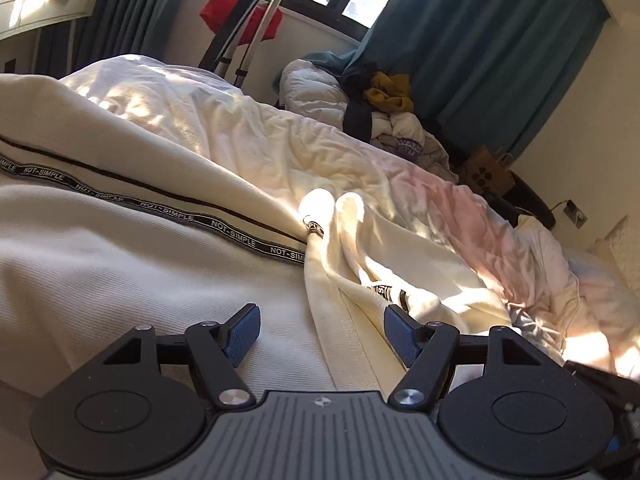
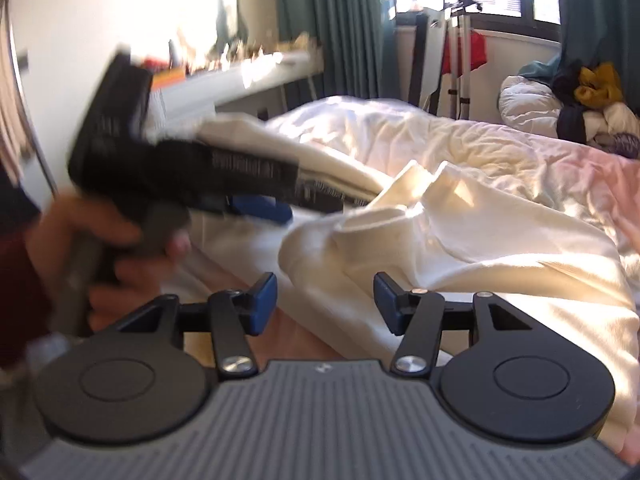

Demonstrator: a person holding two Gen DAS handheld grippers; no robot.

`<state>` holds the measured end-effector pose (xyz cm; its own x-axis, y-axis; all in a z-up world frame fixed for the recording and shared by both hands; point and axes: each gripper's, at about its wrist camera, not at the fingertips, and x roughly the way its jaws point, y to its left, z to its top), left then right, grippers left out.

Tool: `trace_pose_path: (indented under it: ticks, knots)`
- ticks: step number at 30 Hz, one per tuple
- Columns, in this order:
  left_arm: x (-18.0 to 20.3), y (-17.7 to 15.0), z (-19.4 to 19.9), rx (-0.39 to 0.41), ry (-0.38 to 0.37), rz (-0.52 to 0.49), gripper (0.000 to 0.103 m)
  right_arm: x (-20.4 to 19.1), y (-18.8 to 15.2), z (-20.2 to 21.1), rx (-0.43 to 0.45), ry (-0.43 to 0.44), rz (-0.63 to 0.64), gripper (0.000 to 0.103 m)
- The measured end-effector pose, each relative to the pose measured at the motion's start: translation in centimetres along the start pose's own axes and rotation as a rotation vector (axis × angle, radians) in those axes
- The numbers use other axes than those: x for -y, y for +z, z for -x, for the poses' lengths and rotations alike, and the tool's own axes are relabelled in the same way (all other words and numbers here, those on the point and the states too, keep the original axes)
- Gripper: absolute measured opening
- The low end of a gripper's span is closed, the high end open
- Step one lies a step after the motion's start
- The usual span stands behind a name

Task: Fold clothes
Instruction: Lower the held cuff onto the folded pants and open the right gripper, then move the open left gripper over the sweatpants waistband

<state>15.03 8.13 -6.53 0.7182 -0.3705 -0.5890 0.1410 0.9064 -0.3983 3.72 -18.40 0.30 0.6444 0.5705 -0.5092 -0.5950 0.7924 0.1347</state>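
Note:
A cream garment [image 1: 120, 264] with a black "NOT-SIMPLE" tape stripe lies spread on the bed. My left gripper [image 1: 320, 332] is open just above its folded edge, holding nothing. In the right wrist view the same garment [image 2: 460, 248] lies bunched on the bed. My right gripper [image 2: 325, 304] is open and empty at the garment's near edge by the bedside. The left gripper [image 2: 260, 204] shows there too, blurred, held by a hand, low over the garment to the left.
A rumpled white and pink duvet [image 1: 360, 160] covers the bed. A pile of clothes and bedding [image 1: 376, 108] lies at the far end by teal curtains [image 1: 480, 40]. A drying rack [image 1: 256, 20] with a red item stands under the window. A cluttered shelf [image 2: 240, 72] is at left.

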Motion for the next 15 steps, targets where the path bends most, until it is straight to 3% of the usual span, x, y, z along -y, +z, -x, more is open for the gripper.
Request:
trace_pose_path:
  ticks: [4,7,10,15]
  knots:
    - [0.4,-0.6,-1.1,-0.047,0.117,-0.080,0.068,2.1,0.8,0.6,0.049,-0.083,0.004,0.056]
    - [0.7,-1.2,-1.4,-0.061,0.144,-0.129,0.067,4.3,0.4,-0.8,0.007,-0.132,-0.051,0.057]
    - [1.4,-1.5,-1.6,-0.067,0.180,-0.176,0.067,5.1,-0.4,-2.4,-0.033,-0.103,-0.079,0.057]
    - [1.5,-1.5,-1.4,-0.059,0.185,-0.175,0.067,2.6,-0.7,-3.7,-0.003,0.023,0.062,0.056]
